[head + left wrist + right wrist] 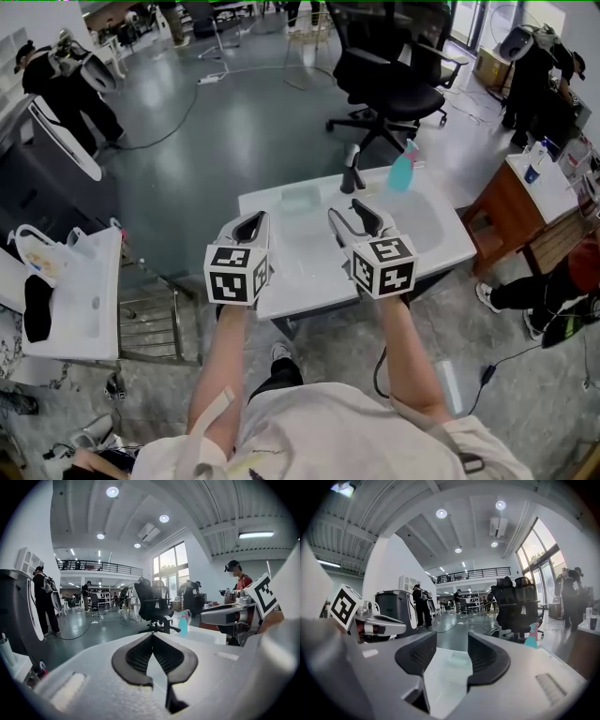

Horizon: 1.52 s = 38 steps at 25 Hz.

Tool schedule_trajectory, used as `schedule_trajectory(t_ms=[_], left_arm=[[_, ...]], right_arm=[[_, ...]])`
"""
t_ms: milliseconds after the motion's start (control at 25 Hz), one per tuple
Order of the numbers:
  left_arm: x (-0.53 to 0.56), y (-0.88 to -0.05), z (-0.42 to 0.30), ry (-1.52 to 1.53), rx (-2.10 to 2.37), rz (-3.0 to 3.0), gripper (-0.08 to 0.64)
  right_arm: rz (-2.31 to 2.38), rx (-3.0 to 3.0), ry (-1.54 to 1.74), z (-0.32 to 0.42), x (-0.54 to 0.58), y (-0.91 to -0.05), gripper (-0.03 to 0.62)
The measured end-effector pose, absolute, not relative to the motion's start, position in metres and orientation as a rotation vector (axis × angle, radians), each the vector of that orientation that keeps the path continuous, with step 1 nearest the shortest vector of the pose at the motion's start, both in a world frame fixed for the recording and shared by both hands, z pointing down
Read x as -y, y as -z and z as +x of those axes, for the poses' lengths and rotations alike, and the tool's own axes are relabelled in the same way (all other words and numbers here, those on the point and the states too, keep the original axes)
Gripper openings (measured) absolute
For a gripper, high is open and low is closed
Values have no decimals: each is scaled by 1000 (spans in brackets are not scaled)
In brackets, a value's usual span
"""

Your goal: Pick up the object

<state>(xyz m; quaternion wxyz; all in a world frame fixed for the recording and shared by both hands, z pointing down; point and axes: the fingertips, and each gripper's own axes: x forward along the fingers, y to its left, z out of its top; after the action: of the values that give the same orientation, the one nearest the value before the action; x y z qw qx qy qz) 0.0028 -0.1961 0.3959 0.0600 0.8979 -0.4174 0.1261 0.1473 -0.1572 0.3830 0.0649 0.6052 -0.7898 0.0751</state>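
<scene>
One pale block [300,197], one teal bottle [402,172], two grippers. The block lies ahead of the right gripper [452,641], whose jaws are released; the left gripper [152,635] has its jaws clenched, empty.

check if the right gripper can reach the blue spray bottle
Probably yes: the right gripper is open and empty, and only bare table lies between it and the blue spray bottle at the far edge. The dark upright fixture stands off that line.
</scene>
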Motion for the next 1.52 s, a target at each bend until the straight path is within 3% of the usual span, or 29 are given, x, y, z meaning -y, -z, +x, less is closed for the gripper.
schedule_trajectory(t_ms=[760, 1520], left_arm=[[359, -407, -20, -366, 1130, 2745, 2], [392, -408, -23, -362, 1140, 2753, 2]], right_arm=[[1880, 2276, -235, 119, 311, -387, 195], [1872, 2272, -217, 124, 337, -389, 196]])
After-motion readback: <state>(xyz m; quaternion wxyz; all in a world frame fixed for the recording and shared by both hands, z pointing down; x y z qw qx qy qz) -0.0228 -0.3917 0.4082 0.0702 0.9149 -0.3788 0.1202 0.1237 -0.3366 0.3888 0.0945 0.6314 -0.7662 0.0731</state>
